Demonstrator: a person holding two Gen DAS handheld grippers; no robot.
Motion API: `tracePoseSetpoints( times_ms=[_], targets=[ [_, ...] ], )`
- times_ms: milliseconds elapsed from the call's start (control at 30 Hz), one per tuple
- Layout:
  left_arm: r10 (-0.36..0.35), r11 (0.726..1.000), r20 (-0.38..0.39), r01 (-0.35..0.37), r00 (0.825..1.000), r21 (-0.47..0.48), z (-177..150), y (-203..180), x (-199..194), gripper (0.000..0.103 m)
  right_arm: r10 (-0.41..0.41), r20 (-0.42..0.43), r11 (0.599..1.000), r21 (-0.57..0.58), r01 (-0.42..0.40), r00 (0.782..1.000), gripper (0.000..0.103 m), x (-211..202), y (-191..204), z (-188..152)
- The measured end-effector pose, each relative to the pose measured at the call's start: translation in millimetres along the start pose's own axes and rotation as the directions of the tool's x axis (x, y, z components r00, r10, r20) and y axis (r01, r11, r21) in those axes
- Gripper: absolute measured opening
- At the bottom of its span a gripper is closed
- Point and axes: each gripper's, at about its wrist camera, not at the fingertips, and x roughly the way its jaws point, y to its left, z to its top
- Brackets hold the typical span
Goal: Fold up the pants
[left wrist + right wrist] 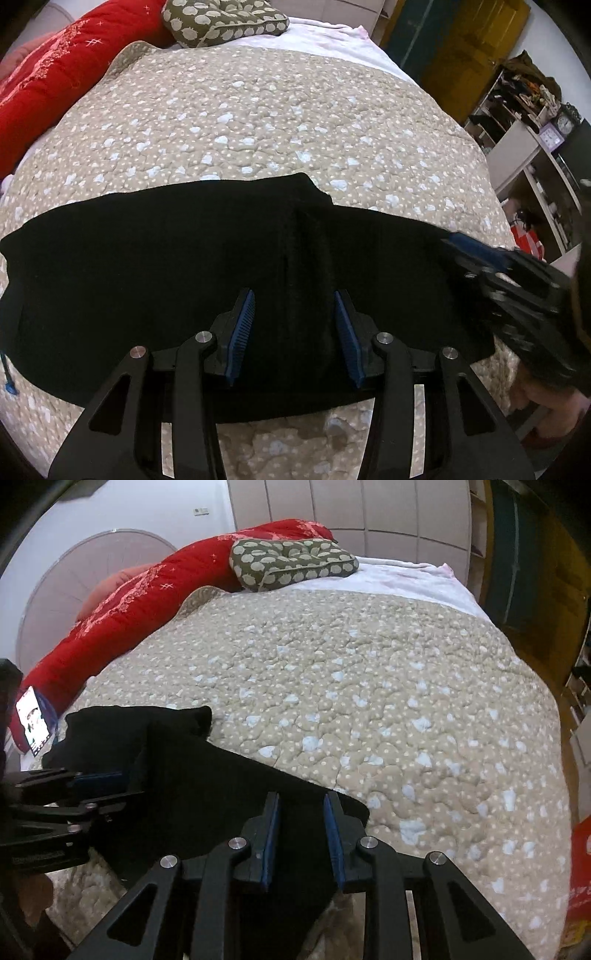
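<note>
Crosswise, one pair of black pants [184,266] is lying on the beige quilt [258,122], its long axis running left to right near the bed's front edge, with a folded layer showing across the middle. Two grippers are hovering over it. Both jaws of the left gripper [295,332] are standing spread above the pants' middle, gripping nothing. Those of the right gripper [301,834] are standing apart too, over the pants' right end. One red blanket [122,616] and one green pillow [291,563] are lying at the far side.
</note>
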Motion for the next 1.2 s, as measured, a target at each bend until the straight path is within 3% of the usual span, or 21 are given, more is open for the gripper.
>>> tracePoseSetpoints(
  times_ms=[167,267,433,567,667,767,967,1200],
  targets=[
    [0.008,1.000,0.016,-0.008,1.000,0.002,-3.1,-0.1,-0.4,0.045,0.018,0.035,0.999,-0.049,-0.016,0.999,0.023,-43.0,15.2,-15.8],
    [0.015,1.000,0.024,-0.015,1.000,0.004,-4.0,-1.4,-0.3,0.046,0.044,0.009,0.996,-0.073,-0.043,0.999,0.024,-47.6,26.0,-35.3],
    [0.016,1.000,0.040,-0.017,0.999,0.004,-6.5,-1.2,0.1,0.048,0.013,-0.010,0.996,-0.090,-0.013,1.000,0.024,-44.4,34.3,-61.0],
    [0.022,1.000,0.043,-0.022,0.999,-0.003,-7.2,-0.9,-1.6,0.048,0.068,0.005,0.997,-0.046,-0.067,0.998,0.024,-57.9,28.2,-49.8],
    [0.022,1.000,0.042,-0.022,0.999,-0.012,-9.9,-0.1,-4.2,0.048,0.045,0.031,0.998,-0.043,-0.044,0.999,0.024,-58.5,27.8,-37.2],
    [0.023,1.000,0.045,-0.022,0.999,-0.017,-13.2,1.1,-6.6,0.048,0.036,0.048,0.999,-0.037,-0.034,0.998,0.024,-46.7,30.1,-25.3],
    [0.023,1.000,0.052,-0.022,0.998,-0.014,-19.1,1.4,-11.0,0.048,0.015,-0.007,1.000,-0.021,-0.016,1.000,0.024,-9.0,30.0,-19.7],
    [0.021,0.999,0.061,-0.019,0.998,-0.033,-24.4,6.3,-22.7,0.048,0.039,0.009,0.998,-0.059,-0.038,0.999,0.024,-36.6,41.4,-21.4]
  ],
)
